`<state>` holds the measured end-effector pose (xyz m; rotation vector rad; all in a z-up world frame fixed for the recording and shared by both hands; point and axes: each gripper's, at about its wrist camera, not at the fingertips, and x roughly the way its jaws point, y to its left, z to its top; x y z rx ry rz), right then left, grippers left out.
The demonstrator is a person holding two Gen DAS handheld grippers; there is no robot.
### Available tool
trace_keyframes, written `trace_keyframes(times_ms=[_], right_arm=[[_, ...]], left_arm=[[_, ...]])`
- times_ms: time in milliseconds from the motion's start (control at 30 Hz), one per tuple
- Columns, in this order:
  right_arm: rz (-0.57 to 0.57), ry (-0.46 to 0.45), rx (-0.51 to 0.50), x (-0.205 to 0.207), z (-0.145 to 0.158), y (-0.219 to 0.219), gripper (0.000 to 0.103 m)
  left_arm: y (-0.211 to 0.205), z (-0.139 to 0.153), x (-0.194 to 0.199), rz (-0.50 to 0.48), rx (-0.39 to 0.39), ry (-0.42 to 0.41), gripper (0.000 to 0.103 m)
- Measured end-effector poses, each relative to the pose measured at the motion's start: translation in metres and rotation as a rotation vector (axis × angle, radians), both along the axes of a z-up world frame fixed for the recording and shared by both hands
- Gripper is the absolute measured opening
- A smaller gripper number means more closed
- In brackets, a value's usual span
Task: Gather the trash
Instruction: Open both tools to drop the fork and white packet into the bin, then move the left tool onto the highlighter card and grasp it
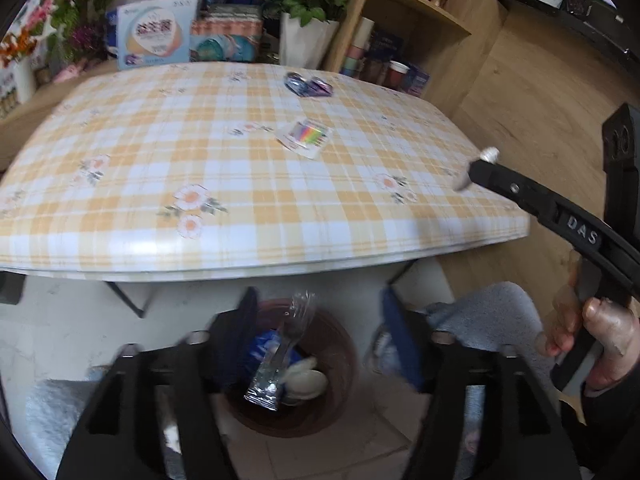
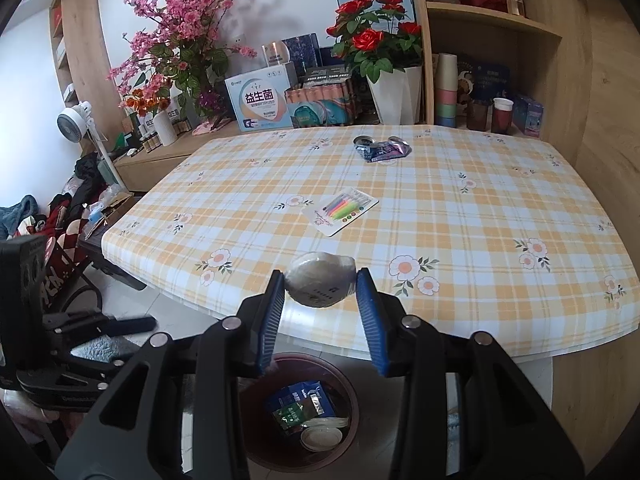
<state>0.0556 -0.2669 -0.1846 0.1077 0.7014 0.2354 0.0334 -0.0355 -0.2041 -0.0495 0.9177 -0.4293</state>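
Note:
My left gripper (image 1: pixel 320 320) hangs open over a brown round bin (image 1: pixel 350 360) on the floor in front of the table. A clear plastic wrapper with a silver end (image 1: pixel 276 364) lies loose between the fingers, over the bin, touching neither pad. My right gripper (image 2: pixel 320 286) is shut on a round grey-white wrapped ball (image 2: pixel 316 276), held above the table's front edge with the bin (image 2: pixel 352 390) just below. On the table lie a crushed blue-purple can (image 2: pixel 382 148) (image 1: pixel 308 84) and a card of coloured pens (image 2: pixel 340 212) (image 1: pixel 306 136).
The checked tablecloth (image 2: pixel 480 220) covers the table. Behind it stand boxes, a white vase of red roses (image 2: pixel 394 92) and wooden shelves with cups. A fan (image 2: pixel 74 122) and a pile of clothes sit at the left. The bin holds packets and a white lid.

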Motion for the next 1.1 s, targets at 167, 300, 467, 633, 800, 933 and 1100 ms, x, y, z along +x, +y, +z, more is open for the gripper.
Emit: trace_keyframes(times_ms=[167, 300, 467, 633, 800, 933, 1100], right_arm=[[0.021, 0.026, 0.007, 0.004, -0.008, 0.003, 0.036], [0.041, 0.041, 0.011, 0.006, -0.014, 0.009, 0.033], [0.077, 0.055, 0.006, 0.009, -0.017, 0.019, 0.028], [0.08, 0.05, -0.013, 0.008, -0.015, 0.026, 0.028], [0.047, 0.063, -0.034, 0.011, -0.018, 0.024, 0.032], [0.013, 0.064, -0.047, 0.013, -0.021, 0.018, 0.057], [-0.031, 0.049, -0.053, 0.019, -0.022, 0.005, 0.094]], left_arm=[[0.017, 0.023, 0.002, 0.074, 0.062, -0.12, 0.093], [0.037, 0.035, 0.005, 0.153, 0.063, -0.176, 0.097], [0.061, 0.04, 0.01, 0.241, 0.051, -0.202, 0.097], [0.078, 0.039, 0.01, 0.298, 0.031, -0.205, 0.097], [0.086, 0.033, 0.006, 0.312, 0.043, -0.198, 0.097], [0.093, 0.029, 0.007, 0.324, 0.048, -0.194, 0.097], [0.098, 0.026, 0.014, 0.333, 0.07, -0.192, 0.097]])
